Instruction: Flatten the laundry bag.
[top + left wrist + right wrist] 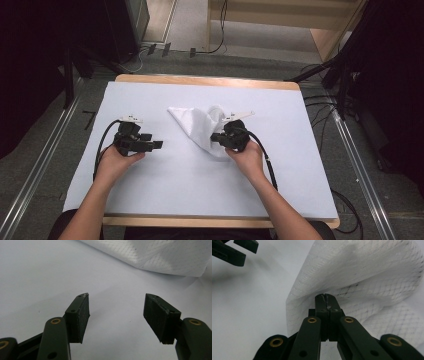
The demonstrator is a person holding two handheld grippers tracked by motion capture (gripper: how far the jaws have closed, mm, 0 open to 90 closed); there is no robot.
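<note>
- Cloth (200,126) — a white, thin piece with a fine grid weave — lies crumpled near the middle of the tabletop (165,190), one pointed corner spread flat toward the far left and the rest bunched up toward the near right.
- Right gripper (217,136) sits at the cloth's near right edge; in the right gripper view its fingers are pressed together, with the fabric (367,277) rising in a fold around and behind the tips. They appear to pinch an edge of the cloth, though the pinch itself is hidden under the tips.
- Left gripper (156,145) hovers to the left of the cloth, apart from it; its fingers (81,315) stand wide apart with nothing between them.
- Judged from the soft folds, the cloth is light and limp — it will sag and drag, not hold a shape. A corner or a hem is the sensible place to take it; the flat far-left corner looks free.
- Nothing else lies on the pale sheet around the cloth; only the trailing black cable (102,145) of each gripper could snag it.
</note>
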